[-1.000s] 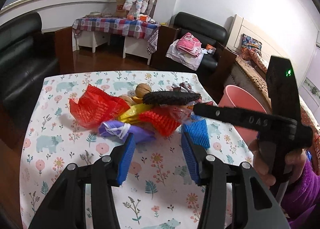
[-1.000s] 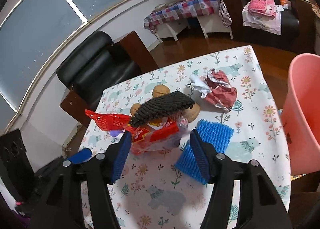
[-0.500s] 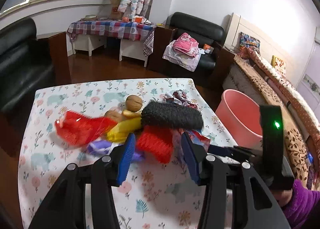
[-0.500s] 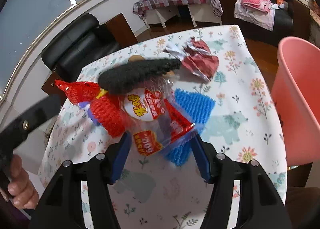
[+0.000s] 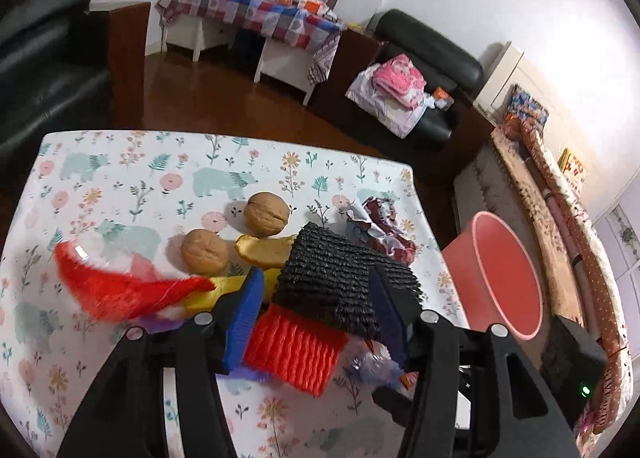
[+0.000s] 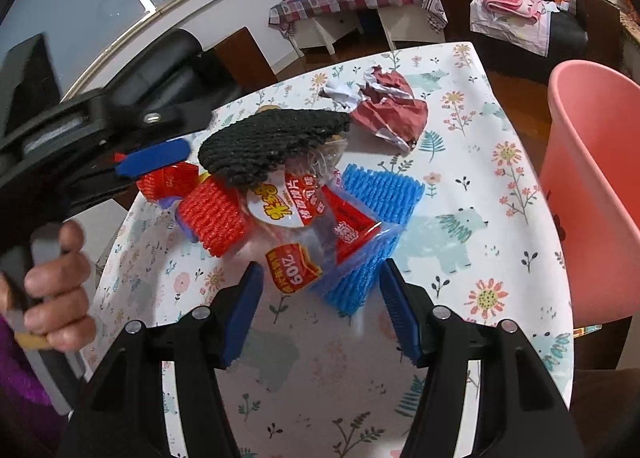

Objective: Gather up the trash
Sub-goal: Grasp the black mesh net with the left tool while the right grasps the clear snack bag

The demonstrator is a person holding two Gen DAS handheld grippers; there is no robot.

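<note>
The trash sits heaped mid-table, so each tool takes its own side. At left, the left gripper [image 5: 316, 314], jaws just widened, straddles the red foam net [image 5: 294, 350] under the black foam net [image 5: 340, 290], pads not yet pressing. Further right, the right gripper [image 6: 320, 310] stands open around the snack bag [image 6: 316, 230] and blue foam net [image 6: 372, 225] (neither gripped). The pink bin [image 6: 592, 185] waits just past the table's right edge, a clear path.
</note>
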